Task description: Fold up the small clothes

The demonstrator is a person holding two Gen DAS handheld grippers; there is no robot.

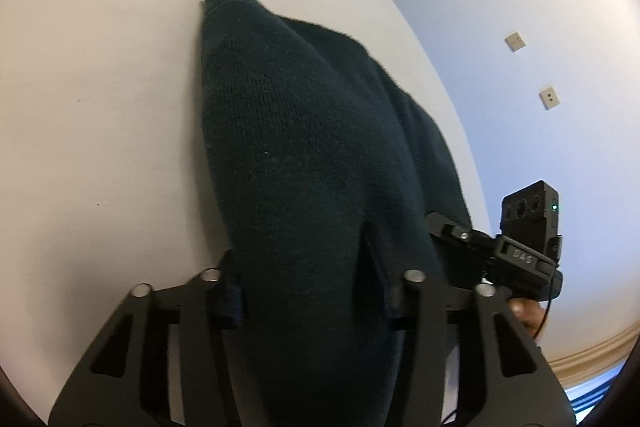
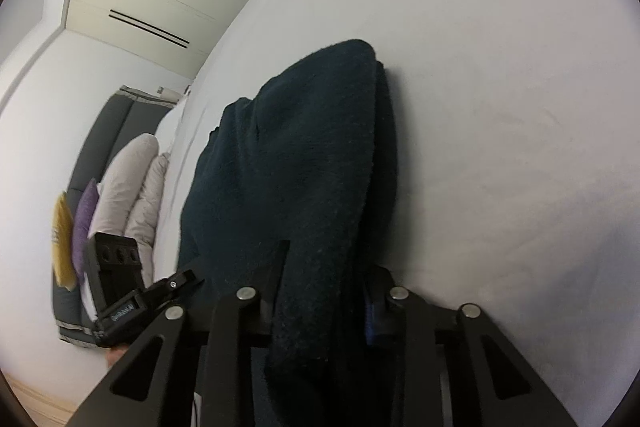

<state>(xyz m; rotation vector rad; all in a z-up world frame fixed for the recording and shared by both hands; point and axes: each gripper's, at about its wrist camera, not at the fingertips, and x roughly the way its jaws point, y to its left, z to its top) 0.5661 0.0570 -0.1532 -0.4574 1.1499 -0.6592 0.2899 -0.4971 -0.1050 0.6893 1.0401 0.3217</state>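
Nearest the cameras, the left gripper (image 1: 306,277) and the right gripper (image 2: 326,301) each appeared clamped on a near edge of a dark green knitted garment (image 1: 304,131), probably to lift that edge for a fold. Beyond them, the garment lay stretched across the white table (image 1: 104,75).

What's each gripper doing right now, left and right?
Left gripper: closed on the dark green sweater.
Right gripper: closed on the same sweater, at another spot.
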